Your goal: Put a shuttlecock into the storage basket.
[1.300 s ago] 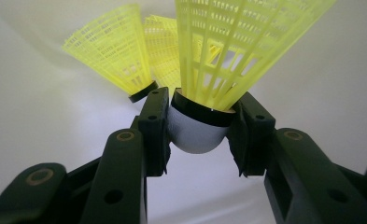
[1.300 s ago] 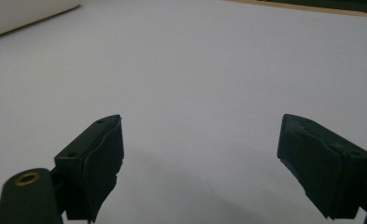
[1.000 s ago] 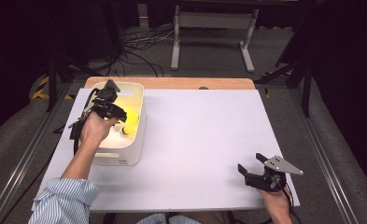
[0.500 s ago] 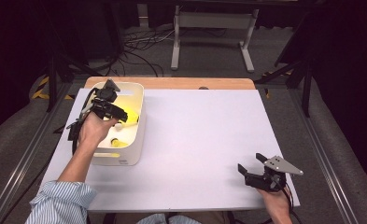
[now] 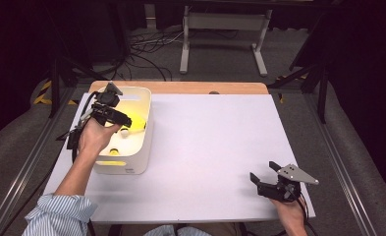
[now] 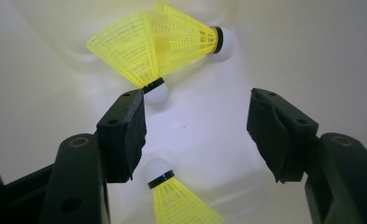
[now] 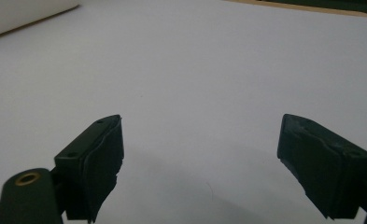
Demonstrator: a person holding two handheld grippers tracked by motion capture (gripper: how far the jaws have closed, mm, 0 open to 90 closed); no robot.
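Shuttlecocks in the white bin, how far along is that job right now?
Done: three yellow shuttlecocks lie in the white bin. In hand: nothing; the left gripper hangs open inside the bin, its jaws having just opened. Left: none show on the table; the right gripper waits open, empty.

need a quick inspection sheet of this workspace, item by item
surface: white table top with a wooden far edge, bare in the middle
job's things: white plastic bin at the table's left; three yellow plastic shuttlecocks with white cork tips inside, two nested, one nearer
clutter: nothing seen
grippers: left gripper over the bin, jaws just opened wider, nothing between them; right gripper open above the near right corner, holding nothing
cables: black cables on the floor beyond the table
surroundings: grey metal stand, dark floor
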